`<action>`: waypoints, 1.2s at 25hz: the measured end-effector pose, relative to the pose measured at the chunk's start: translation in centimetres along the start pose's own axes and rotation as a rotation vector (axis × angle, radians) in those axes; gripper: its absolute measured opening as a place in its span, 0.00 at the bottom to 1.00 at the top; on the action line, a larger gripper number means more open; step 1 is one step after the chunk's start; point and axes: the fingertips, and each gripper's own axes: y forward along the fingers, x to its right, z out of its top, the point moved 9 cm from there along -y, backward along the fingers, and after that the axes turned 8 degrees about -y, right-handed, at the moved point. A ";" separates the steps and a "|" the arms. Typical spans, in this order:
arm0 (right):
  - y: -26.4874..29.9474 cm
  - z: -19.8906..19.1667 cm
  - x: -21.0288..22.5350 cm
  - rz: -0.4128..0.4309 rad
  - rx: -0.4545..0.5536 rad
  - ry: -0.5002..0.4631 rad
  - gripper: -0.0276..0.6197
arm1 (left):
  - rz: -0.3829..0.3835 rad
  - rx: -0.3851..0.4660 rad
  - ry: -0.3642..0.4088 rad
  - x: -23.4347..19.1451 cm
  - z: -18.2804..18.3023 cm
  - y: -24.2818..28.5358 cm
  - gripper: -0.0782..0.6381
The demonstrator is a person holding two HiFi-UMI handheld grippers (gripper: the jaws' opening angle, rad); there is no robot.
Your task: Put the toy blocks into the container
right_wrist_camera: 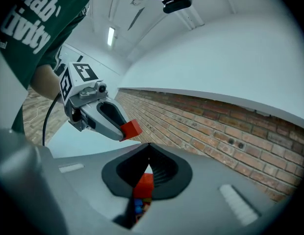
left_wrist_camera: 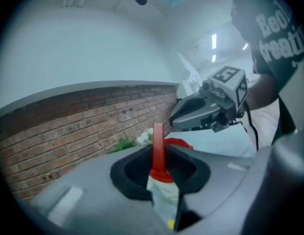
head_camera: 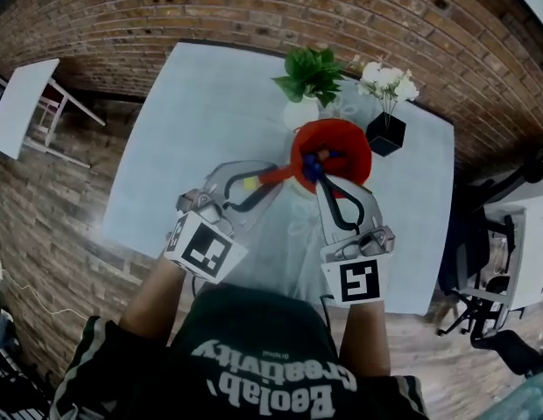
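Risk: the long red block [head_camera: 273, 176] could clip the right tongs [head_camera: 319, 178], which sit tips together, seemingly empty, over the near rim of the container [head_camera: 363, 147], or drop short onto the bench [head_camera: 193, 112] if I let go early. My left tongs [left_wrist_camera: 158, 155] pinch it narrow at its near end; its long axis runs straight ahead of them, far end at that rim

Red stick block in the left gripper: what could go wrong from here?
The long red toy block is pinched at one end by the left gripper, so it might slip out short of the red plastic container. The right gripper hangs at its rim, so the two could bump.
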 end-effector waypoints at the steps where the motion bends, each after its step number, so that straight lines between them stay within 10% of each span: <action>1: -0.5 -0.6 0.4 -0.013 -0.013 0.010 0.05 | -0.019 -0.002 0.004 0.3 0.1 0.8 0.21; 28: -3.9 -9.5 5.5 -0.105 -0.154 0.093 0.05 | -0.181 -0.136 0.000 2.5 -2.1 14.0 0.33; 30: -3.9 -9.4 5.4 -0.101 -0.157 0.092 0.05 | -0.133 -0.112 0.009 2.3 -1.7 13.6 0.19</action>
